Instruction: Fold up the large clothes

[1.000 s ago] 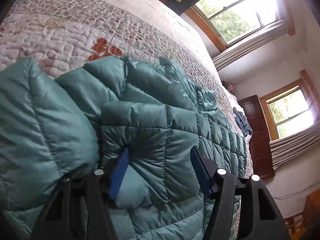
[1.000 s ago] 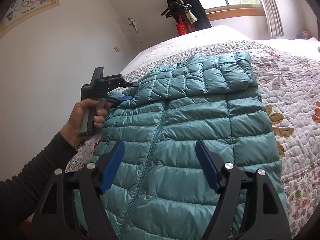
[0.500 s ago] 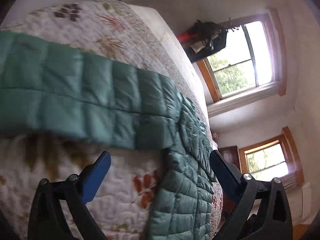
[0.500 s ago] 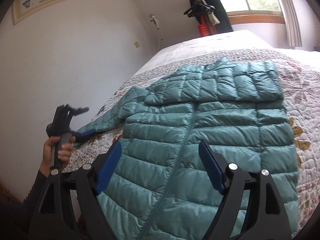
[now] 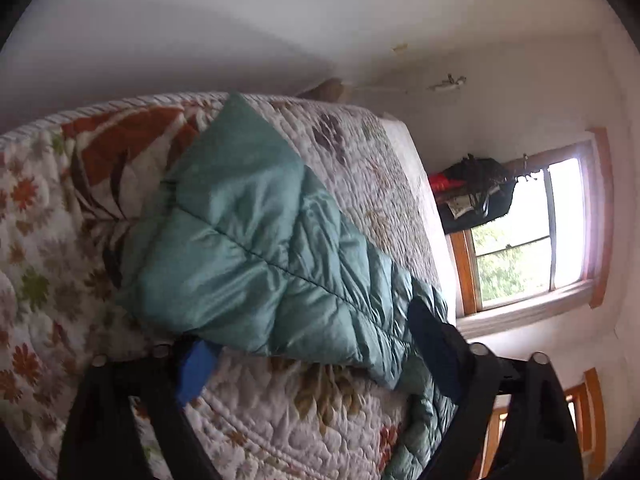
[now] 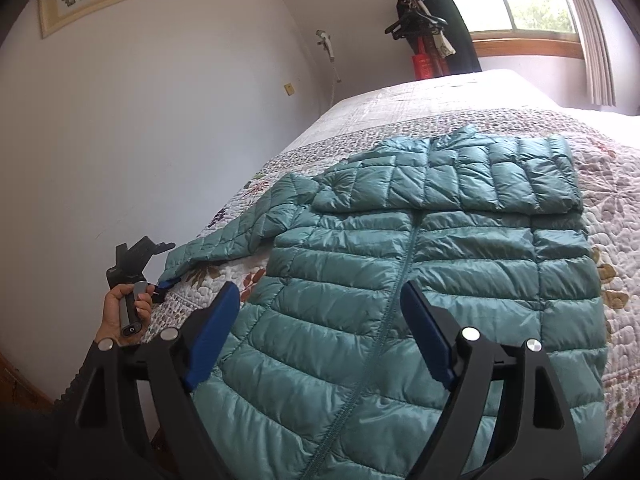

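Looking along the left gripper (image 5: 316, 356), its jaws stand wide, with the teal sleeve (image 5: 248, 248) lying on the floral quilt (image 5: 52, 240) between them and toward 11 o'clock; whether a pad touches cloth I cannot tell. To fold well, I judge it should close on the cuff end, lift low, and carry it across the chest.

From the right wrist, the right gripper (image 6: 320, 332) hovers spread wide and empty above the puffer jacket (image 6: 440, 280), which lies zipped and flat. The other sleeve already crosses the shoulders at 1 o'clock. At 9 o'clock the person's hand (image 6: 124, 312) holds the left tool by the outstretched cuff.
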The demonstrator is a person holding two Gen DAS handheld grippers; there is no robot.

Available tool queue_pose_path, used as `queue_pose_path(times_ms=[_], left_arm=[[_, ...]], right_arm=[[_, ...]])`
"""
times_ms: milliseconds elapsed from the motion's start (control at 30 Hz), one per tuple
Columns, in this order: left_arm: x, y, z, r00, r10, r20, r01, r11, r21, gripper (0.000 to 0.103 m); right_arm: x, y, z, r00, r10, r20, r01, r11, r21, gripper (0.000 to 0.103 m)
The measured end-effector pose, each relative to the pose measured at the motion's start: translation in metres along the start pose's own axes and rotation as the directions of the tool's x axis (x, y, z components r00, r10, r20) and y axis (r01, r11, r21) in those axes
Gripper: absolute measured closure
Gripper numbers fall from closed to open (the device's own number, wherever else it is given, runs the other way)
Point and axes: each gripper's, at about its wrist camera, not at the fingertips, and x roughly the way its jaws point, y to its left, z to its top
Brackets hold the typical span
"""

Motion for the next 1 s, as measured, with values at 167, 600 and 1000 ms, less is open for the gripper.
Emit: queue_pose_path(times_ms=[167,600,1000], left_arm=[[0.002,0.014,0.01,0.999,0.022,0.03,-0.021,0.999,-0.036,0.071],[-0.025,-0.093,0.031,0.98,-0.14,0.139,0.102,0.963,0.251,0.099],[0.019,-0.263,-0.048,0.958,-0.277,-0.072,0.263,0.754,0.602,0.1]], right_arm=[[-0.002,-0.007,-0.001,1.0,-0.014,-0.007,0.014,1.0,0.011,0.021],[0.027,-0.027,0.02,0.997,-0.02,-0.073,0.023,0.999,0.045,0.021],[0.032,-0.074,0.057,0.996,0.019,-0.084,0.0,0.976,0.219,0.021]])
